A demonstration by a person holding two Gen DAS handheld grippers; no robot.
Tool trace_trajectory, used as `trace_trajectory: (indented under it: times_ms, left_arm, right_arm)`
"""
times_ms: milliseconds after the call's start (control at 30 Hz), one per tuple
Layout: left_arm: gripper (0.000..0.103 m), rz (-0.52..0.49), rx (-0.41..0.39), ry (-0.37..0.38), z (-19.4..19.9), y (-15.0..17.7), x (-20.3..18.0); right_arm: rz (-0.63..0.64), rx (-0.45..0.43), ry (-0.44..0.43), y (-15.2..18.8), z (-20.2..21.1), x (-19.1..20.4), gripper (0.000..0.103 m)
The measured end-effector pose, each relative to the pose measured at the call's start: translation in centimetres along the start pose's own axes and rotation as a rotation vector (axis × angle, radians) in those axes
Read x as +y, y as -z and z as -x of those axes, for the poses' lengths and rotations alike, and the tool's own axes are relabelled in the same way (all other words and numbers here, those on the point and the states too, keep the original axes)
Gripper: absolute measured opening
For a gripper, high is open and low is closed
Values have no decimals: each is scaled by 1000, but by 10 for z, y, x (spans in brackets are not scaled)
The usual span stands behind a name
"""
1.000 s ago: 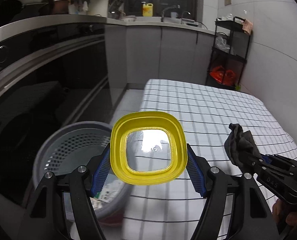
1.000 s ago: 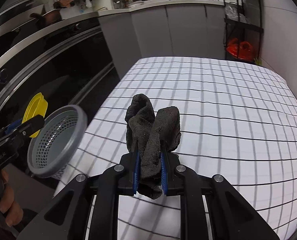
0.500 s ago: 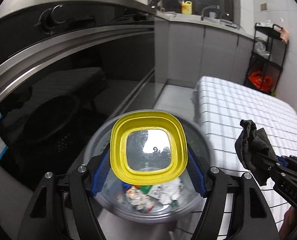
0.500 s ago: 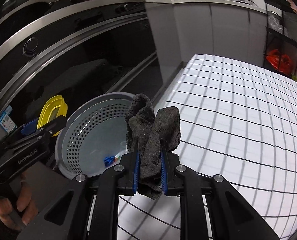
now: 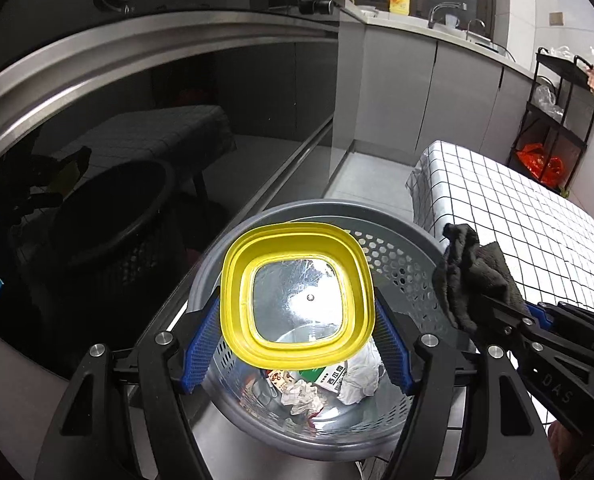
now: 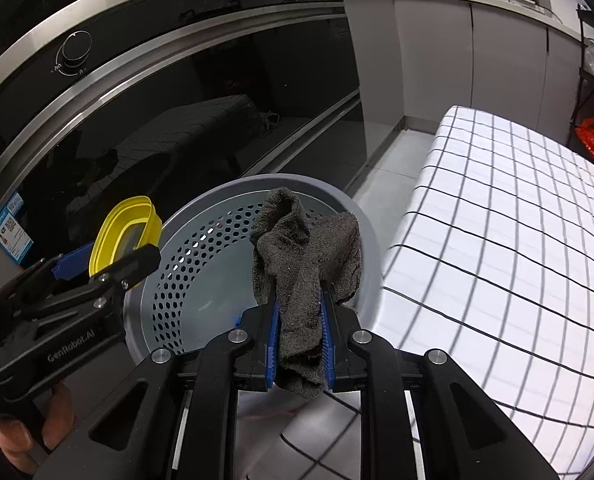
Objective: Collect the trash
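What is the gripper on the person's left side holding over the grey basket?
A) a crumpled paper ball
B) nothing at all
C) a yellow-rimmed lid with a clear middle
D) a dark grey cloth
C: the left gripper is shut on the yellow-rimmed lid above the grey basket; the dark cloth is in the right gripper.

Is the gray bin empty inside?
No, in the left wrist view the gray bin already holds crumpled paper and a small carton at its bottom, below the yellow lid.
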State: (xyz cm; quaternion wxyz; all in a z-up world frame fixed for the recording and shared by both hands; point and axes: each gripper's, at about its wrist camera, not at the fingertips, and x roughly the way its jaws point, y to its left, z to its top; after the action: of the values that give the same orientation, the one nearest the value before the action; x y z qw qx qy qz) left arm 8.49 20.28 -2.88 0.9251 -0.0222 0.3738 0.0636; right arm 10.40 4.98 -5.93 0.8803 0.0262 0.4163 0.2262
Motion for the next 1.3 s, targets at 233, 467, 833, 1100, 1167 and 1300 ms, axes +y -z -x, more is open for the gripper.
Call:
trace_trajectory:
  times_ms: [233,467,833,1100,1167,1300]
  left_arm:
    - [68,15,25,-1,-9,-1,8]
    - [70,42,26,-1,-10,-3,12]
    - [82,57,6,-1,-5,-2,15]
    - [82,51,1,-2,-3,-2,14]
    - [82,49,2,-3,-3,-1,13]
    - [86,50,-9,-8,-1,-1,13]
  right_arm:
    - [10,14,-23,-2,-8,3,18]
    - [24,8,-21,-5,-10,8,29]
    - [10,-18,6,-7,-3,4,44]
    - [2,-19,21,-4,1,4,44]
    - [-3,-15,25,-3,1,3,44]
    - [-16,-18,38,0,5,0,45]
